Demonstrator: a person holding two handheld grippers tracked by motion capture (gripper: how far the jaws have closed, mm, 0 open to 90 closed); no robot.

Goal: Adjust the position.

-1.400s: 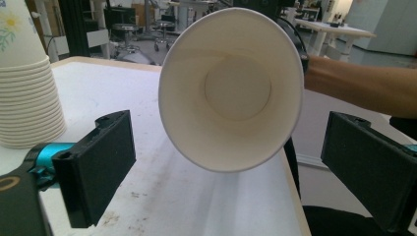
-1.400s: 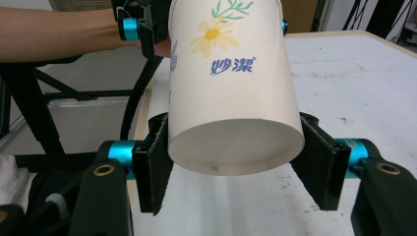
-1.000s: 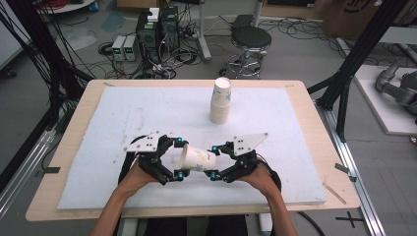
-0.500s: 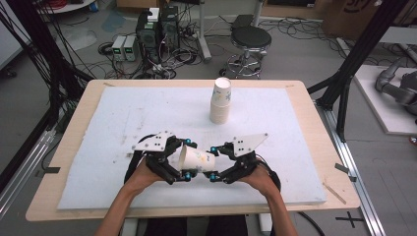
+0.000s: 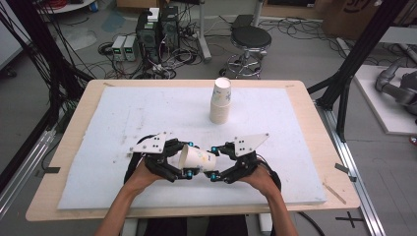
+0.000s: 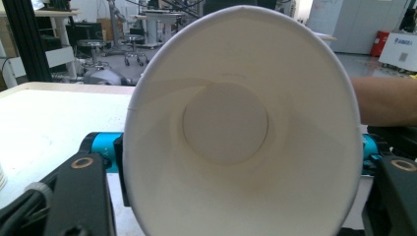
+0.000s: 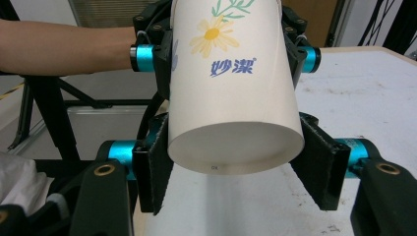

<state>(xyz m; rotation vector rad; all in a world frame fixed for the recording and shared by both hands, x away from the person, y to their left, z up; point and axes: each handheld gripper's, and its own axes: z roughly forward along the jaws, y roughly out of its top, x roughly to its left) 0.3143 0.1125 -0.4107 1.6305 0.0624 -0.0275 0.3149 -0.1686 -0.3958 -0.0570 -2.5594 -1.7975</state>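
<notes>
A white paper cup (image 5: 197, 158) with a flower print lies level above the mat, held between both grippers. My right gripper (image 5: 214, 162) is shut on its base end; in the right gripper view its black pads (image 7: 153, 169) press the cup (image 7: 231, 88) from both sides. My left gripper (image 5: 188, 160) has just been closing its jaws with the cup's rim end between them, and they now grip it. In the left gripper view the cup's open mouth (image 6: 236, 128) faces the camera, slightly squeezed to an oval. A stack of paper cups (image 5: 221, 101) stands upright farther back.
A white foam mat (image 5: 123, 118) covers the wooden table (image 5: 314, 128). Black frame posts stand at both sides of the table. A stool and electronics with cables sit on the floor behind it.
The left gripper's jaws, wide apart around the cup's rim end a second ago, have closed onto it. Both hands and the cup have stayed in place.
</notes>
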